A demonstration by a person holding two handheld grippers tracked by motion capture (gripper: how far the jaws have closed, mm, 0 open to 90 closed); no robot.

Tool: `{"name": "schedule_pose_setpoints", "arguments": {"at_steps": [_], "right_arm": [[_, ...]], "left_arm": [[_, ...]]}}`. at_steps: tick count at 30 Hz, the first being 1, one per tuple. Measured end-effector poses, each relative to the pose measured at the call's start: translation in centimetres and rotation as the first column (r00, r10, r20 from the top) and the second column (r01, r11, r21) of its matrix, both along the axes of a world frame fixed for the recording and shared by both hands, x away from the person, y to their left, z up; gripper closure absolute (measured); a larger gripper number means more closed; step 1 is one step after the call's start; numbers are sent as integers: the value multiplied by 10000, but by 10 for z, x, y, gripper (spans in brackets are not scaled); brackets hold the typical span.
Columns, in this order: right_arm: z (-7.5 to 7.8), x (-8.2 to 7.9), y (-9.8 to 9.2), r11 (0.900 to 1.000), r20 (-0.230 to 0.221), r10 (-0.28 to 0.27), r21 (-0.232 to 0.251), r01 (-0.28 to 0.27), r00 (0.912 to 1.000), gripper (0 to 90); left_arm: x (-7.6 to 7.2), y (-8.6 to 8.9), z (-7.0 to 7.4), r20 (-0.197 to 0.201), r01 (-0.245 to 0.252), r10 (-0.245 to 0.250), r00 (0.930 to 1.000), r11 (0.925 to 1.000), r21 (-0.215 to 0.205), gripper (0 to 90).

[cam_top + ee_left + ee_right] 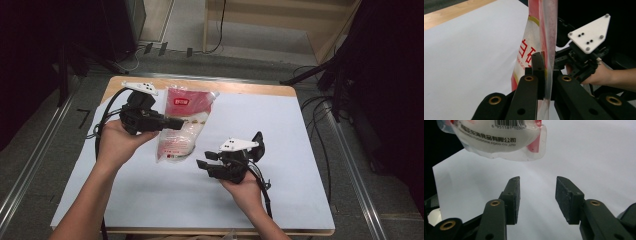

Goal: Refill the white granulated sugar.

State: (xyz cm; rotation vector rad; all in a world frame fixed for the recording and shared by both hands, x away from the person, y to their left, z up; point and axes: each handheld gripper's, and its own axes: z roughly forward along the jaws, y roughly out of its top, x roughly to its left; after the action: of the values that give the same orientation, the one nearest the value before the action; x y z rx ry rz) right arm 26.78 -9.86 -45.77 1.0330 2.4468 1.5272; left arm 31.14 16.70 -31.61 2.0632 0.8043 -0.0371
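pinching the bag (182, 125) by its side edge, left gripper (544, 72) holds it up above the white sheet (280, 130). right gripper (537, 195) sits open, empty, just below the bag's bottom. risk: thin-film grip slips, heavy contents sag, bag drops.

From my remote station, the white paper sheet (150, 195) over the wooden table reads bright and evenly lit from above, while the room's edges fall nearly black. The high view is soft and low in detail. In the right gripper view the paper glares to near white, and the clear-edged red-and-white plastic food pouch (496, 137) shows crisp print (its barcode is legible). The left gripper view's foreground is slightly blurred.
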Motion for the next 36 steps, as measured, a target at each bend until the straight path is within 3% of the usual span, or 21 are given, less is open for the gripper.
{"name": "schedule_pose_setpoints", "arguments": {"at_steps": [10, 17, 29, 32, 36], "right_arm": [[3, 3, -5, 9995, -54, 292, 140, -292, 9996, 512], [4, 4, -8, 9985, 1, 549, 1, -549, 9985, 498], [4, 8, -14, 9978, 13, 665, -10, -665, 9978, 499], [4, 8, -14, 9972, 7, 748, -95, -748, 9972, 499], [3, 8, -14, 9971, -15, 743, -170, -743, 9972, 499]], "left_arm": [[14, 9, -14, 213, -827, 817, 9964, 9952, 525, 900], [29, 9, -31, 161, -1146, 1140, 9933, 9925, 431, 900], [47, 7, -54, 408, -1402, 1381, 9896, 9886, 552, 900], [50, 4, -62, 772, -1481, 1424, 9868, 9862, 740, 900], [53, 5, -71, 672, -1410, 1360, 9884, 9871, 755, 900]]}}
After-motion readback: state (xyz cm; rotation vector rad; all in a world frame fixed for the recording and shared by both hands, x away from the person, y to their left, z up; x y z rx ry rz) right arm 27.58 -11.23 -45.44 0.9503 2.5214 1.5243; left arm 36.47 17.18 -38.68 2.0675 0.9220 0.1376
